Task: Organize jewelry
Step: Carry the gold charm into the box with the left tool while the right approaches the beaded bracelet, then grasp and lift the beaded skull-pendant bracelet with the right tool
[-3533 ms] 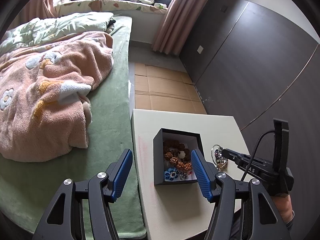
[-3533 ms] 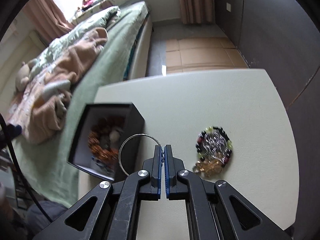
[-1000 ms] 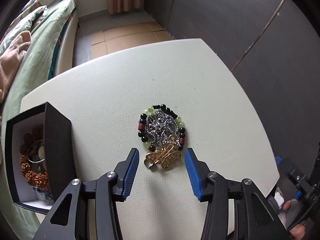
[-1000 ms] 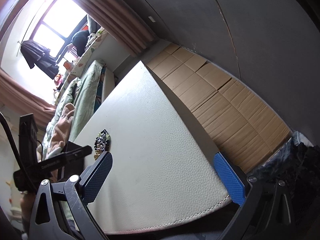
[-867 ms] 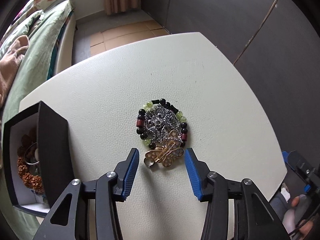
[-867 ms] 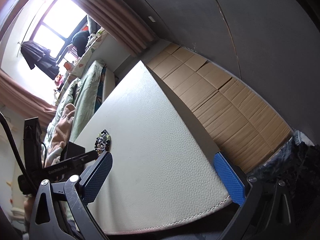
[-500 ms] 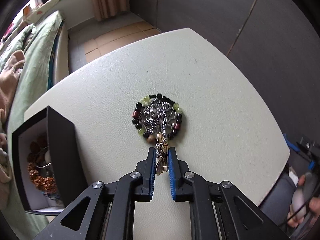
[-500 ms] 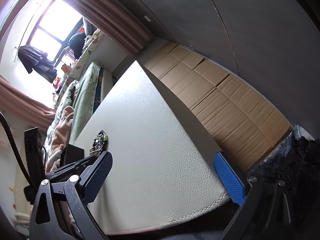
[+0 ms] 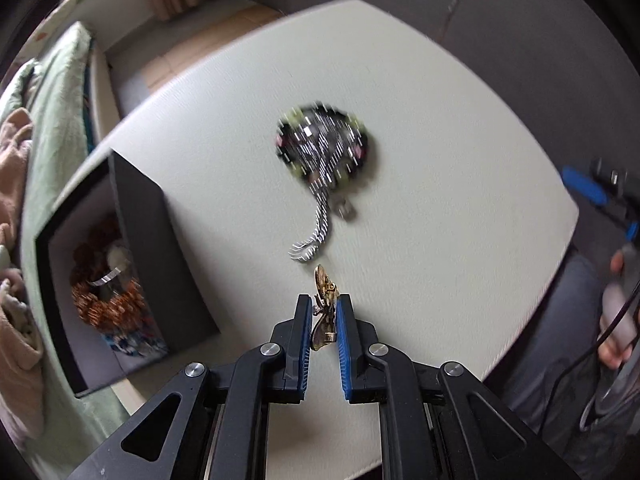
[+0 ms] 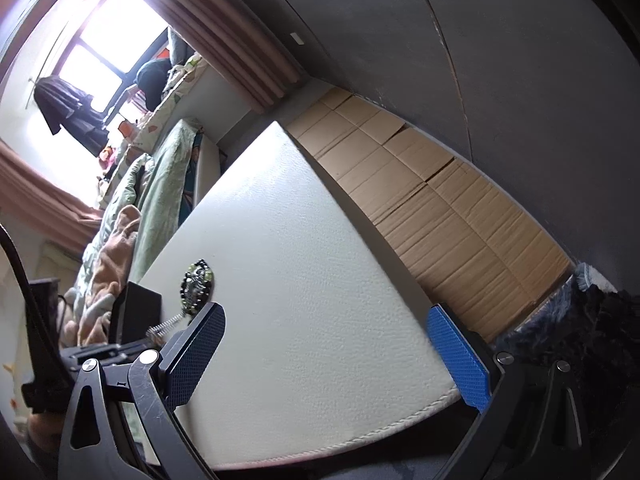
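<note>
My left gripper (image 9: 323, 308) is shut on a gold butterfly brooch (image 9: 325, 294) and holds it above the white table (image 9: 440, 128). A beaded bracelet with a silver chain (image 9: 323, 152) lies on the table ahead, the chain trailing toward me, blurred. A black jewelry box (image 9: 136, 236) at the left holds brown beads and a silver bangle. My right gripper (image 10: 326, 348) is open and empty at the table's near edge; the bracelet (image 10: 197, 282) and box (image 10: 138, 316) show at its left.
A bed with green and pink blankets (image 10: 132, 216) lies left of the table. Cardboard sheets (image 10: 432, 184) cover the floor beside a dark wall (image 10: 480, 60). The person's hand and the right gripper (image 9: 600, 192) are at the table's right edge.
My left gripper closed on the gold brooch and lifted it back from the bracelet pile, pulling the silver chain out toward me. The right gripper stayed open and nearly still.
</note>
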